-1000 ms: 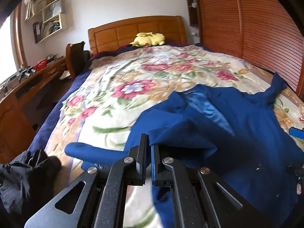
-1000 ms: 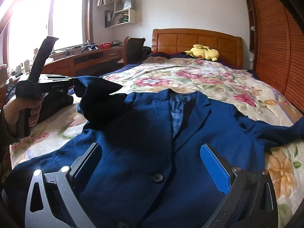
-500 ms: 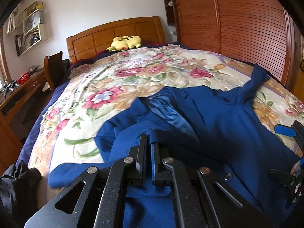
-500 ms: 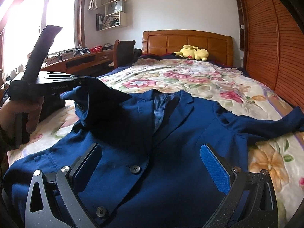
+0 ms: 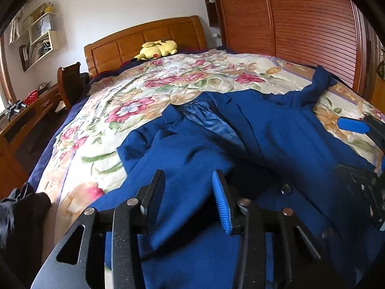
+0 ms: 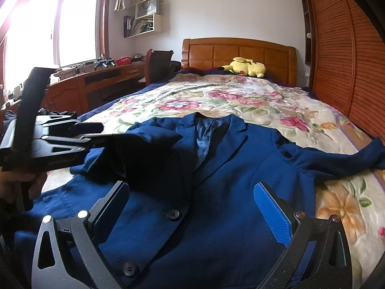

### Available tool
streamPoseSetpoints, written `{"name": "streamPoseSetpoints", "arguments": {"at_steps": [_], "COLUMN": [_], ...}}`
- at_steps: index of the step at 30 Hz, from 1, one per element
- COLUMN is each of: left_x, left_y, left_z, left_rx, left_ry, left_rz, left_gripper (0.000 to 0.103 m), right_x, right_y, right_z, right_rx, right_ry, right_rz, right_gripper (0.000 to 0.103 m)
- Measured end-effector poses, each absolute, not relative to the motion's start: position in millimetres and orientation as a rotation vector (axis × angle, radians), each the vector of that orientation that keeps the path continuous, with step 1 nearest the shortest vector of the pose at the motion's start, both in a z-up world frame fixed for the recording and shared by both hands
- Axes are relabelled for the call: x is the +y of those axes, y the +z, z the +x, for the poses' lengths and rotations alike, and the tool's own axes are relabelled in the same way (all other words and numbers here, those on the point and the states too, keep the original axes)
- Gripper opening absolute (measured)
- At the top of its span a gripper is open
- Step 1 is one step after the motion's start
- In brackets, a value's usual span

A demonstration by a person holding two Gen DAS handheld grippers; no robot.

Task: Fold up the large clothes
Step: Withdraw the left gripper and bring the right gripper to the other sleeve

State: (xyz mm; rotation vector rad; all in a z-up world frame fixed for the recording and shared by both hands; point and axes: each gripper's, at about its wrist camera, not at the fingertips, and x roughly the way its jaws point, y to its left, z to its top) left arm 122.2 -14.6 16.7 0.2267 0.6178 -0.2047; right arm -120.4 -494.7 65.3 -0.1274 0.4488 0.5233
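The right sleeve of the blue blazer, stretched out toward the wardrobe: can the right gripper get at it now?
Probably yes. The right gripper is open and holds nothing, and the sleeve lies flat and uncovered on the floral bedspread.

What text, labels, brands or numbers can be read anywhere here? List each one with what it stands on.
None can be read.
The binders and papers on the wall shelf are too small and blurred to show any lettering.
The left gripper, seen from its side in the right wrist view, is too dark to show any marking.
The blue jacket shows only plain buttons, no label.
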Motion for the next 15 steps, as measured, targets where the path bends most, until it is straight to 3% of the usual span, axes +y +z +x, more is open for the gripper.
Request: {"name": "streamPoseSetpoints", "arguments": {"at_steps": [1,4,15], "left_x": [-13.3,-3.0,34.1], "left_y": [17.5,20.6,14.2], "left_z": [120.1,107.3,62.6], "left_rx": [0.613,0.589,0.559], "left_ry": [-0.204,-0.215,-0.189], "left_rz": [0.221,0.167,0.04], "left_gripper": [0.049,0.079,0.081], "right_x": [-494.8,-493.5,-486.4], "right_y": [65.8,65.8,63.7], "right_z": [-120.0,-119.3,-119.2], "right_rx": [0.448,0.452,0.463], "right_ry": [0.523,0.524,0.532], "right_rz": [-0.127,-0.125,-0.148], "right_gripper": [0.103,0.103,0.103]}}
